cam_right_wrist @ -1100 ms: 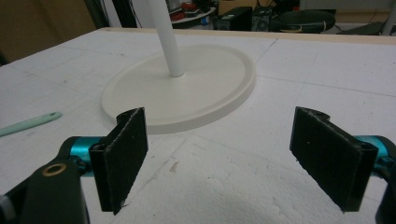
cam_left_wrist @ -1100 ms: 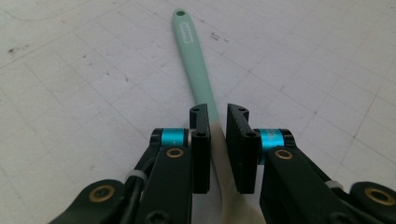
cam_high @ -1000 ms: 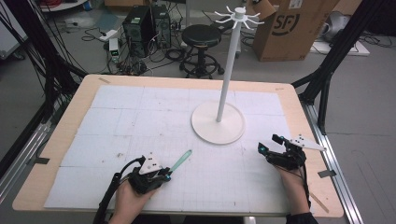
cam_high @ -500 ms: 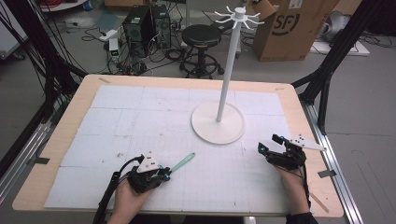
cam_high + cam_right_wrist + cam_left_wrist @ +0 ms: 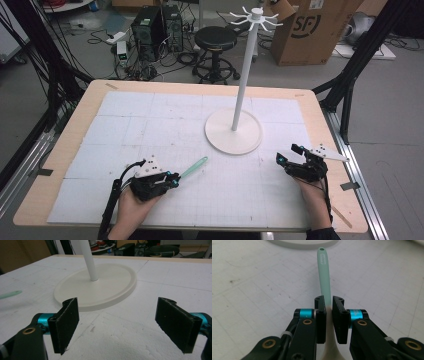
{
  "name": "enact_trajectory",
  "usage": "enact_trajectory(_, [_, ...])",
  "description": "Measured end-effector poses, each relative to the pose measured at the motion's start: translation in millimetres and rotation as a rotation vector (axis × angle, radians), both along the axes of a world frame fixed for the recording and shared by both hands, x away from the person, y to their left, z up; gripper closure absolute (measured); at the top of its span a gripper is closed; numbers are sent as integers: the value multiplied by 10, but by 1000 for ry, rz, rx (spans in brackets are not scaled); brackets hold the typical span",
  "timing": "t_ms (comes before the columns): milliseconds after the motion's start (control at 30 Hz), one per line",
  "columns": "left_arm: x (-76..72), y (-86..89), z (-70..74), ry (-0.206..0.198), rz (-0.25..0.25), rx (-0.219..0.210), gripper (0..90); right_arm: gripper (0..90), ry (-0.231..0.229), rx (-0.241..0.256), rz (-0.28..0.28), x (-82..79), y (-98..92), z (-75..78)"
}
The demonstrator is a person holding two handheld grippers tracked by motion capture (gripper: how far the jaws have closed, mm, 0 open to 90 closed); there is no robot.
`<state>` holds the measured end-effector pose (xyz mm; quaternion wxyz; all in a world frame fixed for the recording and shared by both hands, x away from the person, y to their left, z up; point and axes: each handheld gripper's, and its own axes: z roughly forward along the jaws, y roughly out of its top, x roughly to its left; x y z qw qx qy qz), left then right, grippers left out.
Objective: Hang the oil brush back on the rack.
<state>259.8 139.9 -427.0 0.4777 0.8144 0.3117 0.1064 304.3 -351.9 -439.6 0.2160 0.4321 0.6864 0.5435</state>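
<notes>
Left gripper view shows the left gripper (image 5: 328, 312) pinching a slim mint-green plastic spoon (image 5: 323, 272), holed handle-tip pointing far-right toward the round white stand base (image 5: 233, 131) (right gripper (image 5: 288, 154) spread wide).

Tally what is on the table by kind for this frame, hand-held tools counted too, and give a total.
Mint-green spoon: 1, clamped in the left tool
White hook stand: 1
Tools: 2, the left one and the right tool, whose jaws stand wide apart
Total: 4

Stand (image 5: 233, 131) mid-table (image 5: 75, 130) — spoon (image 5: 194, 167) left
</notes>
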Motion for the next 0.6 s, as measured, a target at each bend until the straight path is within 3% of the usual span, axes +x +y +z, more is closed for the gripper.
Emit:
enact_trajectory(333, [125,103,393,-20,-13,-65,821,188,8,3,-1,2,-1,-3])
enact_trajectory(600, [237,134,795,-66,-22,-92,821,188,9,4,0,12,-3,-10])
